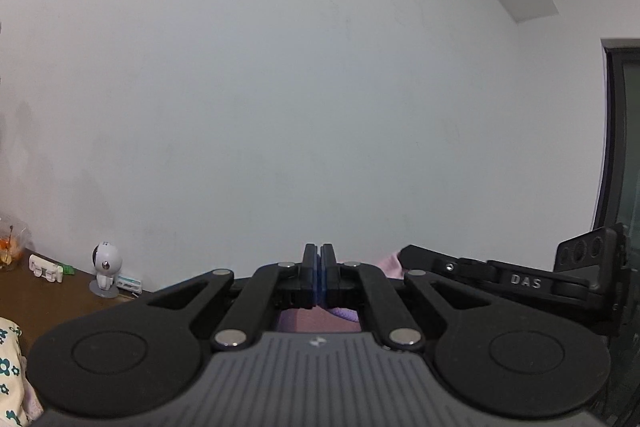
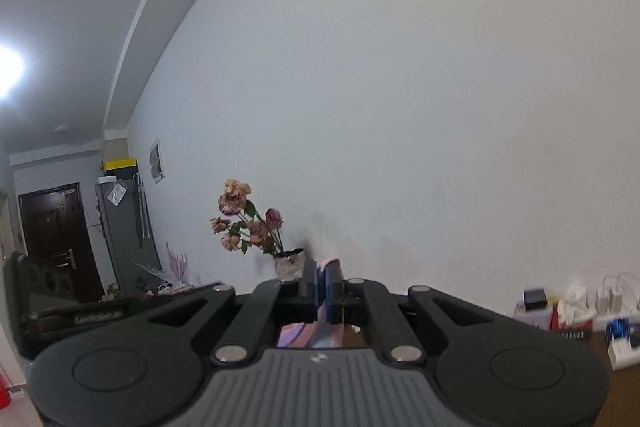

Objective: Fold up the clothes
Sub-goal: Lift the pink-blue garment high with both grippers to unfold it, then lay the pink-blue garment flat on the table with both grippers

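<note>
Pink-lilac garment (image 2: 310,337), mostly hidden, apparently pinched in both closed grippers, left gripper (image 1: 319,254), right gripper (image 2: 321,269).

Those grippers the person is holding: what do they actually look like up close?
Both look alike. The left gripper and right gripper each have a grey ribbed body, matte black linkage arms with silver pivot pins, two round black discs at the sides, and black fingers lined with blue pads. In the left view, the other gripper's side reads "DAS". No cables or sleeves show.
</note>
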A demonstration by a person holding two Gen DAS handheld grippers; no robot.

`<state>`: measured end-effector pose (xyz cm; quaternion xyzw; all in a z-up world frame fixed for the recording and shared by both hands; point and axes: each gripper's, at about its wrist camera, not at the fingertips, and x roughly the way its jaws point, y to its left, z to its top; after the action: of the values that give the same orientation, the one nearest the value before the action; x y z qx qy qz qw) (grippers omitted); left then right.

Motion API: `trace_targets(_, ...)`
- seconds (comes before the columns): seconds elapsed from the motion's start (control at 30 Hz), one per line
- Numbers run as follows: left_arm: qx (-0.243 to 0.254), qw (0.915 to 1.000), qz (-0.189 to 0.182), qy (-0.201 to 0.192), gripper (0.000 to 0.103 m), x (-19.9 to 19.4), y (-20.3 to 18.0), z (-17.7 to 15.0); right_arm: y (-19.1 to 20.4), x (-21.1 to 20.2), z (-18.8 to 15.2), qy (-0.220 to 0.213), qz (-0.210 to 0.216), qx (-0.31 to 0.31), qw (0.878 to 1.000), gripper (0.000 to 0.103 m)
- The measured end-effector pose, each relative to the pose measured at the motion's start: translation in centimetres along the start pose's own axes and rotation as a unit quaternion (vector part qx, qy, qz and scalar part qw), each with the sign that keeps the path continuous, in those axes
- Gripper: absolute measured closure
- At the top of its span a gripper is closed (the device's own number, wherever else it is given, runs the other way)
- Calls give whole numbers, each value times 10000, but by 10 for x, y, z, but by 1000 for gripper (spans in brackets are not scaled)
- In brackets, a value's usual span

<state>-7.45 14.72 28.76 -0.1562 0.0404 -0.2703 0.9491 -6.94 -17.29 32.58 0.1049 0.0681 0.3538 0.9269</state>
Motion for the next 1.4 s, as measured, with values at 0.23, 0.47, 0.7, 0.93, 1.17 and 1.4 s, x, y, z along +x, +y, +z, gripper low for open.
trace_targets(0.23, 419, 9979, -283, -401, 102, -9, -43, 10, 14, -42, 2, -238, -236, -184, 9993, 101)
trace_targets(0.47, 696, 9971, -191, -251, 102, 76, -55, 48, -19, -25, 41, -382, -967, -307, 9941, 101)
trace_targets(0.7, 756, 9886, 1298, 57, 62, 261, -5, 35, -95, 35, 4, 686, -1720, -214, 9825, 99)
trace_targets(0.93, 597, 9603, 1313, 2388, 36, 270, 43, -110, -162, 76, -86, 2136, -2096, -162, 9540, 51)
trace_targets(1.17, 118, 9276, -158, 3730, 37, 195, -10, -255, -183, 67, -183, 3167, -2144, -10, 9240, 59)
trace_targets(1.4, 211, 9125, -599, 4042, 48, 188, -63, -296, -170, -9, -230, 3042, -1658, 689, 9355, 64)
